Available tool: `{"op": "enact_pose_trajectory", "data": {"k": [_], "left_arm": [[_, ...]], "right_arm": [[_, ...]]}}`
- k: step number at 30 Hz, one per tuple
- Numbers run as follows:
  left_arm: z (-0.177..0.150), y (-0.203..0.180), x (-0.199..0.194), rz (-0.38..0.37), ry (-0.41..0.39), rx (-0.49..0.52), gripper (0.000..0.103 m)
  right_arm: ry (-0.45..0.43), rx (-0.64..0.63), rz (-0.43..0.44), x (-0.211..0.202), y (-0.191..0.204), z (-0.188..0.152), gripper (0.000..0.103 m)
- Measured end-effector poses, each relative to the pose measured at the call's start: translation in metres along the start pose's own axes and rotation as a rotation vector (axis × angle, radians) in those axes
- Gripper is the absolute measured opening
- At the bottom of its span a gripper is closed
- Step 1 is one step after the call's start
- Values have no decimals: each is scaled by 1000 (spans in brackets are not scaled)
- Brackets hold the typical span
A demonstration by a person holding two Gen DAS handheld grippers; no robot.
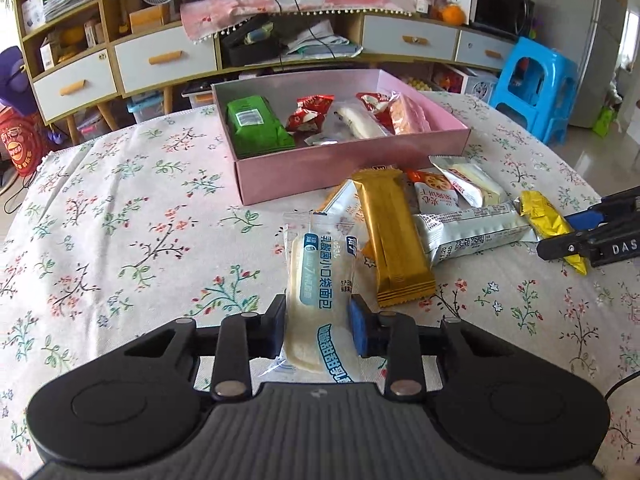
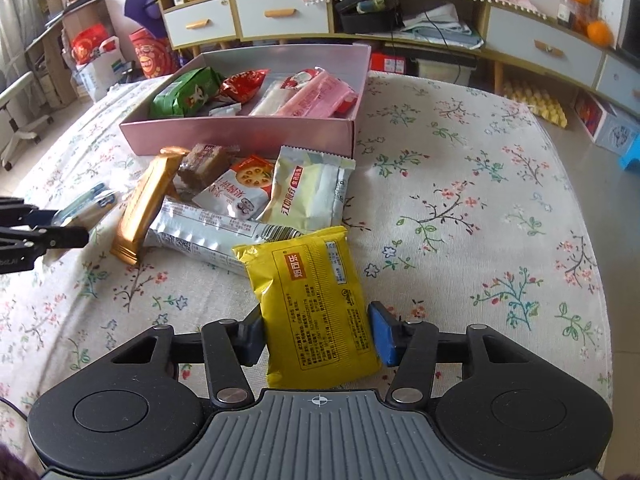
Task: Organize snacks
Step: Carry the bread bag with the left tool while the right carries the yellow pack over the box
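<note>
A pink box (image 1: 352, 160) (image 2: 240, 136) on the flowered table holds a green packet (image 1: 256, 128), red packets and a pink one. In front of it lies a pile of snacks: a gold bar (image 1: 394, 236) (image 2: 146, 208), a long silver packet (image 1: 472, 232) (image 2: 208, 236), a lotus-root packet (image 2: 240, 188) and a cream packet (image 2: 308, 190). My left gripper (image 1: 318, 332) is shut on a white bread packet (image 1: 320, 280). My right gripper (image 2: 318, 334) is shut on a yellow packet (image 2: 316, 304), also in the left wrist view (image 1: 548, 220).
A low cabinet with drawers (image 1: 168, 60) stands behind the table. A blue stool (image 1: 536, 88) is at the right. The tablecloth (image 2: 480, 200) spreads to the right of the pile.
</note>
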State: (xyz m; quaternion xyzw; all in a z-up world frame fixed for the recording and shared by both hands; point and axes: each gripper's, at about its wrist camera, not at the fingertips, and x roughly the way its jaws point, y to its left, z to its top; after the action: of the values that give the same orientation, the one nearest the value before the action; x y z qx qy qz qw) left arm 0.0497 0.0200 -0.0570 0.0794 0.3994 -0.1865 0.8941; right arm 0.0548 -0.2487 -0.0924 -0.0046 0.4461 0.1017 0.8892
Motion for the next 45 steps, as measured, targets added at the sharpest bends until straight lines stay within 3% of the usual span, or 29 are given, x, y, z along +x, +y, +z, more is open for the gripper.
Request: {"op": "enact_pose_trajectory", "data": {"k": [14, 24, 31, 36, 45], "left_arm": [[16, 5, -16, -21, -54, -68, 28], [40, -1, -11, -36, -84, -142, 28], [69, 2, 16, -54, -48, -200, 28], [94, 10, 40, -111, -37, -241, 28], [119, 8, 79, -179, -1, -233, 28]], "right_arm": [[-51, 186, 23, -24, -8, 25, 51], [-83, 304, 70, -19, 2, 53, 51], [-81, 427, 122, -4, 7, 84, 51], [-119, 452, 140, 10, 13, 119, 51], [-144, 548, 203, 48, 9, 151, 51]]}}
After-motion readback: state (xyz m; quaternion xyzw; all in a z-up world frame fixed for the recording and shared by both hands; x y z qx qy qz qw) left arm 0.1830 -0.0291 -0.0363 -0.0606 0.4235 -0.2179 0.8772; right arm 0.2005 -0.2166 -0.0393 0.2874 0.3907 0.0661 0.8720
